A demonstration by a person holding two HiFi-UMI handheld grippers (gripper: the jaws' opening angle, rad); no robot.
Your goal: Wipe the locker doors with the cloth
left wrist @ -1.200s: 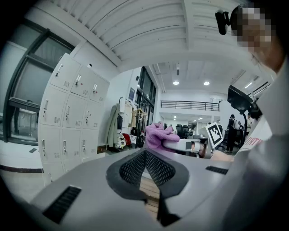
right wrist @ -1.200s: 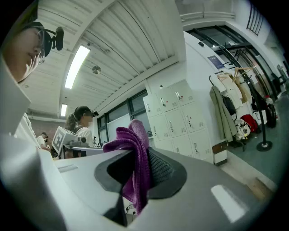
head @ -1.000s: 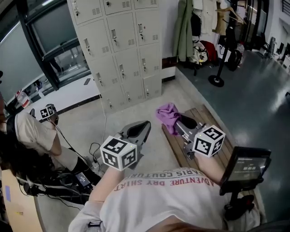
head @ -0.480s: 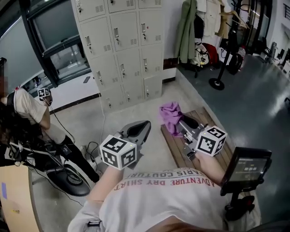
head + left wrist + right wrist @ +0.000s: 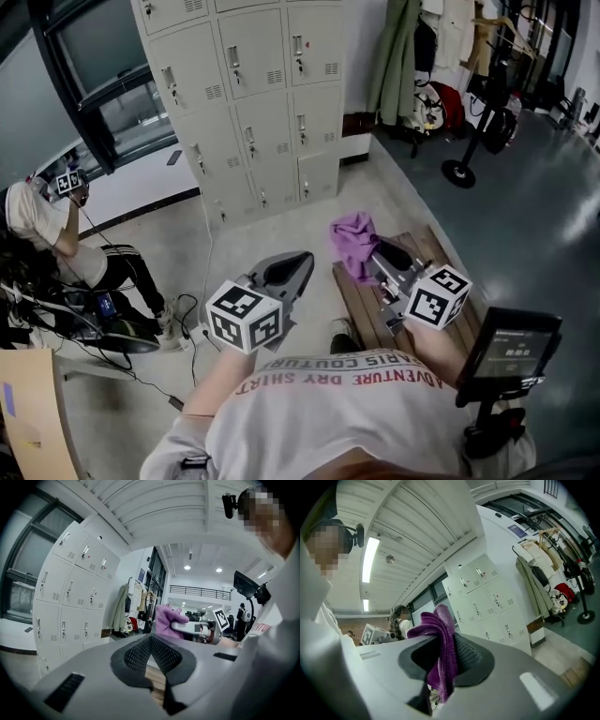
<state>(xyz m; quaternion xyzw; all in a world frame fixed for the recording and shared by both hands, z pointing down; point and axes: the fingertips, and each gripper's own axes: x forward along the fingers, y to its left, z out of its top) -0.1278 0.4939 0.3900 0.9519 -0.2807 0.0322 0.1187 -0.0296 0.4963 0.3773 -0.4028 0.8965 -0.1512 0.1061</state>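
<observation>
A purple cloth is pinched between the jaws of my right gripper, which is shut on it and held over a wooden bench. My left gripper is shut with nothing in it, level with the right one and to its left. The grey lockers stand ahead across the floor, well beyond both grippers, doors closed.
A wooden bench lies under my right gripper. A person crouches at the left among cables and gear. Coats hang right of the lockers, and a screen on a stand sits at my right.
The view has shifted slightly toward the lockers. The person at the left has moved further left and down. Both grippers keep their pose, the cloth still held.
</observation>
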